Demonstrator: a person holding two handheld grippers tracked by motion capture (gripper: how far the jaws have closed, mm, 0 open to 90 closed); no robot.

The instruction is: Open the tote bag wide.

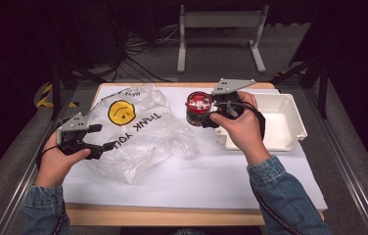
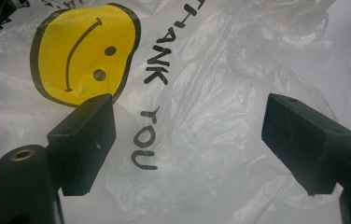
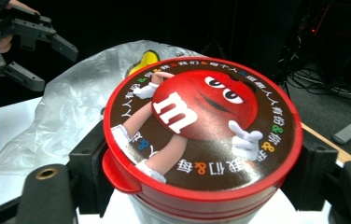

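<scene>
Two tongs work over our desk [image 1: 196, 181], which is covered by a white sheet. Our right tongs [image 1: 206, 113] clamp a candy tub [image 1: 198, 108] from both sides; in the right gripper view the black jaws press against its wall just under the red lid [image 3: 201, 126], which carries a red cartoon candy figure with a white "m". The tub stands upright near the desk's far middle, between the bag [image 1: 138, 129] and the tray [image 1: 282, 122].

Our left tongs [image 1: 104, 137] are spread wide, gripping nothing, and hover at the bag's left edge. In the left gripper view the two jaws stand well apart above the crumpled clear plastic, with the yellow smiley [image 2: 82, 53] and the words "THANK YOU" between and beyond them.

The bag lies loose and wrinkled across the desk's left half. The white tray sits at the right, just beside our right hand [image 1: 238, 128]. Both sleeves are denim.
</scene>
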